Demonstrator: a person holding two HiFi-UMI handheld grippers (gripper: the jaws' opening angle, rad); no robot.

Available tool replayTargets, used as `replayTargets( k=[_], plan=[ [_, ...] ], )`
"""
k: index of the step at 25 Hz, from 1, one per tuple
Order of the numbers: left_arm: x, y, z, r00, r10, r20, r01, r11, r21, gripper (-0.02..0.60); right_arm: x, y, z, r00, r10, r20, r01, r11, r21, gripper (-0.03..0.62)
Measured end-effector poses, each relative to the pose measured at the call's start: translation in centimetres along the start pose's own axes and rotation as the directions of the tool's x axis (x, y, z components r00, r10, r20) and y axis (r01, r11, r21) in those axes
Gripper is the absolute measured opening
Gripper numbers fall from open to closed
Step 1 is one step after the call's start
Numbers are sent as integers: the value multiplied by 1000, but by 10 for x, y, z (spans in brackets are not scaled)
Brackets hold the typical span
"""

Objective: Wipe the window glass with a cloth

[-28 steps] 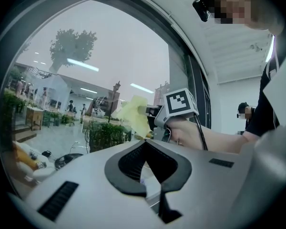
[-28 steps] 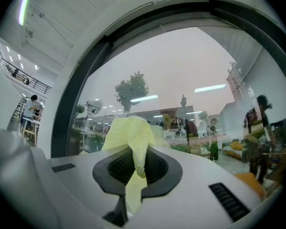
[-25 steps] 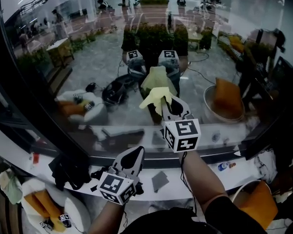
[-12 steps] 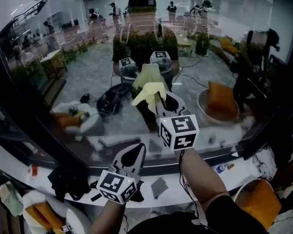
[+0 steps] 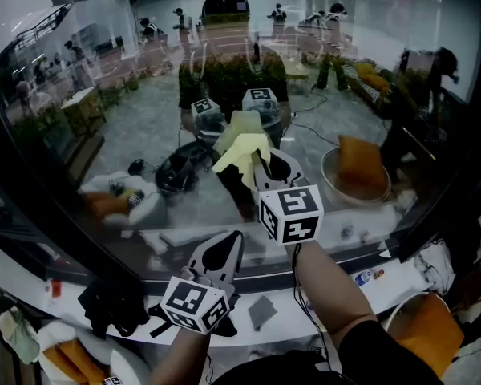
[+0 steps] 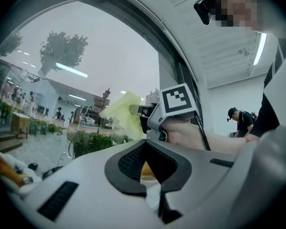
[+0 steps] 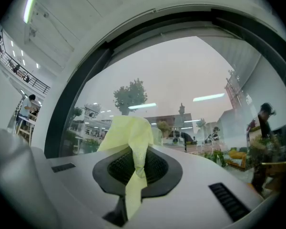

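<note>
The window glass [image 5: 144,95] fills the head view and carries reflections. My right gripper [image 5: 266,165] is raised in front of it, shut on a pale yellow cloth [image 5: 242,144] that bunches out past the jaws against the pane. In the right gripper view the cloth [image 7: 131,132] hangs between the closed jaws of the right gripper [image 7: 136,168], with the glass [image 7: 181,89] right behind it. My left gripper [image 5: 223,253] is lower, near the sill, shut with nothing in it. The left gripper view looks over the left gripper [image 6: 150,165] up at the cloth [image 6: 123,113].
A white sill [image 5: 345,287] runs under the glass, with a dark window frame [image 5: 437,175] at the right. On the sill lie a black bundle [image 5: 112,299], a grey patch [image 5: 262,311] and a small bottle [image 5: 369,276]. A bowl chair with an orange cushion [image 5: 423,337] stands at bottom right.
The right gripper and its cloth have slid a little up and left over the glass. The left gripper has stayed low by the sill.
</note>
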State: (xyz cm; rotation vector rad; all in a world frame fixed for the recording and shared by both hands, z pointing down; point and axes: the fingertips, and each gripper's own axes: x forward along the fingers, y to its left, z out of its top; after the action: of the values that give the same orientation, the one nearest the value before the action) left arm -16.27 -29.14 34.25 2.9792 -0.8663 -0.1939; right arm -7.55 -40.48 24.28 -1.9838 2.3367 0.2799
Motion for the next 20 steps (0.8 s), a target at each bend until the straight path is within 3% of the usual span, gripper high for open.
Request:
replayTargets(
  k=[10, 20],
  plan=[
    [5, -5, -13, 999, -20, -26, 19, 1000, -13, -2, 0, -3, -3, 1000, 4, -10, -4, 1000, -8, 38],
    [35, -43, -20, 998, -38, -42, 39, 999, 9, -2, -27, -65, -3, 1000, -15, -16, 15, 1000, 7, 38]
  ],
)
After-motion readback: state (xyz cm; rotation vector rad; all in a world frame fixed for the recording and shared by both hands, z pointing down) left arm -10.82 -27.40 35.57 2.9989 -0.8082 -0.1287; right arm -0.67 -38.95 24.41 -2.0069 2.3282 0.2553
